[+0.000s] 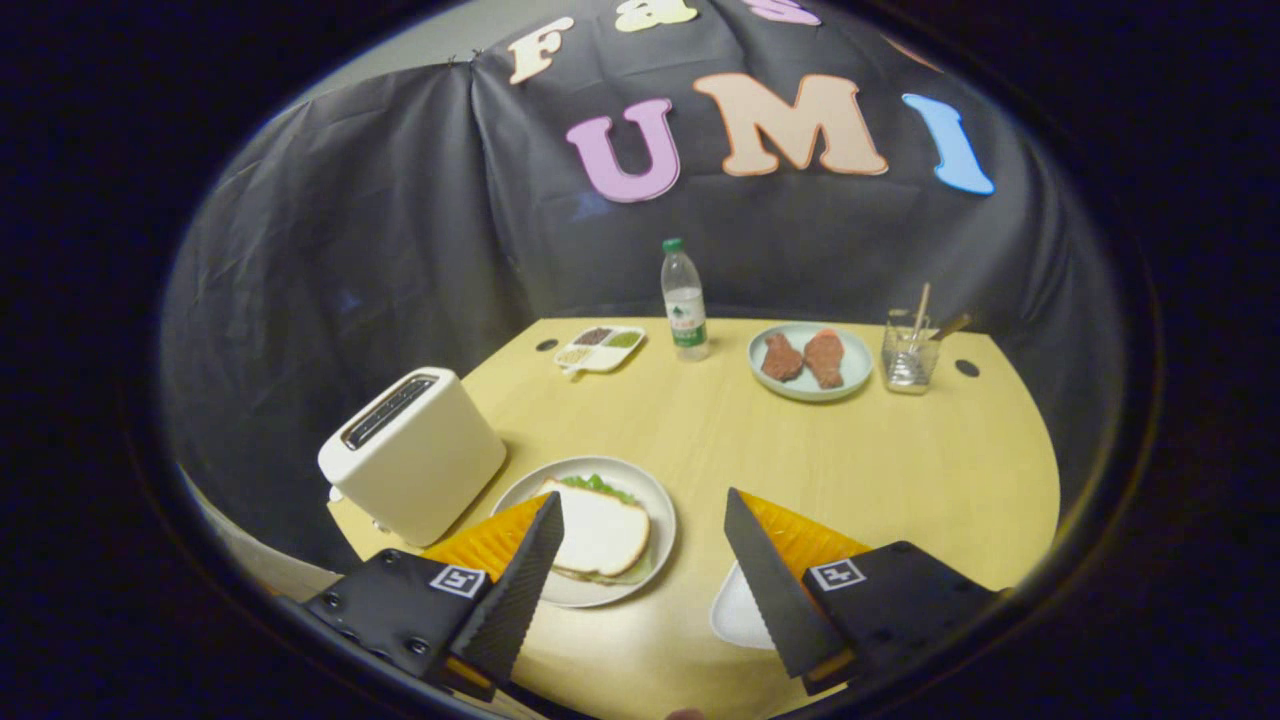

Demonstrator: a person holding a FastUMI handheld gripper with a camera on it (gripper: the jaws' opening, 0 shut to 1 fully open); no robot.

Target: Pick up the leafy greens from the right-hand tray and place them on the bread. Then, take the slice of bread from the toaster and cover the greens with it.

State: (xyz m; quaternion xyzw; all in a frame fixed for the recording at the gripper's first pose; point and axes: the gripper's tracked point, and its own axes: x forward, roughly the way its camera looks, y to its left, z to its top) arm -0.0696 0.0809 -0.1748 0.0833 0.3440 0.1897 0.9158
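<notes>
Lower centre of frame: seeing grey plate [655,500] holding bread slice [600,535] lying over leafy greens [597,484], green edge peeking out at far side. White toaster [415,452] sitting at left, just beside plate; cannot tell what its slot holds. White tray [735,612] showing partly behind right finger, contents hidden. Upper centre: divided dish [600,348] holding seeds, water bottle [685,300], plate with two meat pieces [808,360], glass holder [908,358] holding sticks. I'm holding gripper [640,515] above table, fingers spread wide, gripping nothing; left finger [525,585] overlapping sandwich plate.
</notes>
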